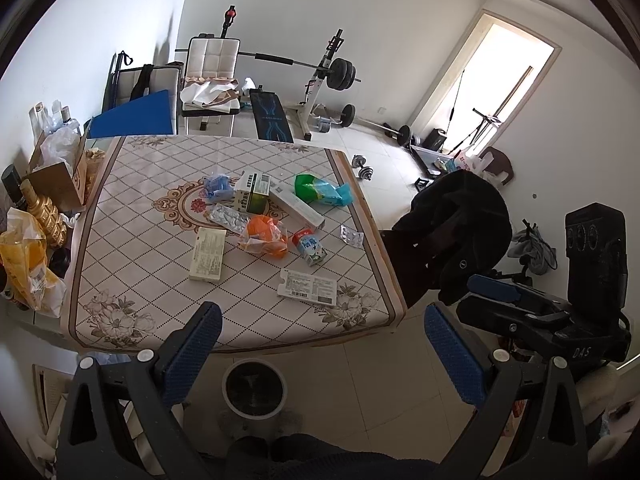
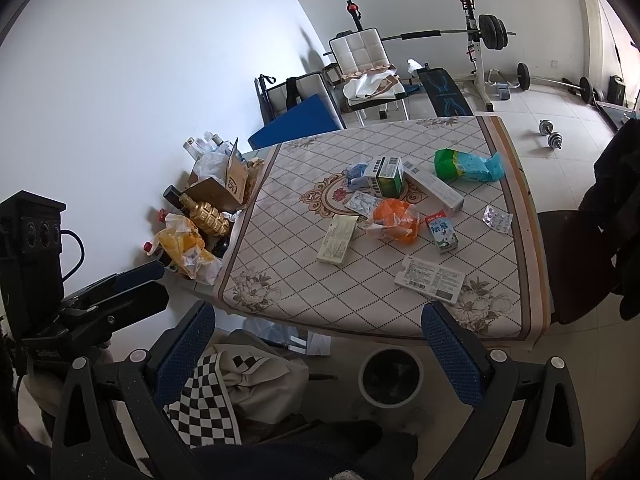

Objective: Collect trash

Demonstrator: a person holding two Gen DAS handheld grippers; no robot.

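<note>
Trash lies on the patterned table (image 1: 132, 240) (image 2: 288, 248): an orange wrapper (image 1: 264, 234) (image 2: 394, 220), a small milk carton (image 1: 310, 246) (image 2: 442, 232), a flat white box (image 1: 308, 286) (image 2: 430, 278), a cream box (image 1: 207, 254) (image 2: 338, 238), a green bag (image 1: 322, 190) (image 2: 466, 164), blister packs (image 1: 352, 236) (image 2: 497, 218) and medicine boxes (image 1: 252, 192) (image 2: 386, 176). A white bin (image 1: 254, 390) (image 2: 391, 376) stands on the floor under the table's near edge. My left gripper (image 1: 322, 356) and right gripper (image 2: 316, 354) are open and empty, held back from the table above the floor.
Bottles, a cardboard box (image 2: 218, 184) and a yellow bag (image 1: 24, 264) crowd the table's left side. A chair with a black coat (image 1: 456, 236) stands at the right. A checkered cloth (image 2: 212, 396) lies below. Weight bench (image 1: 264, 116) and dumbbells (image 1: 362, 166) stand behind.
</note>
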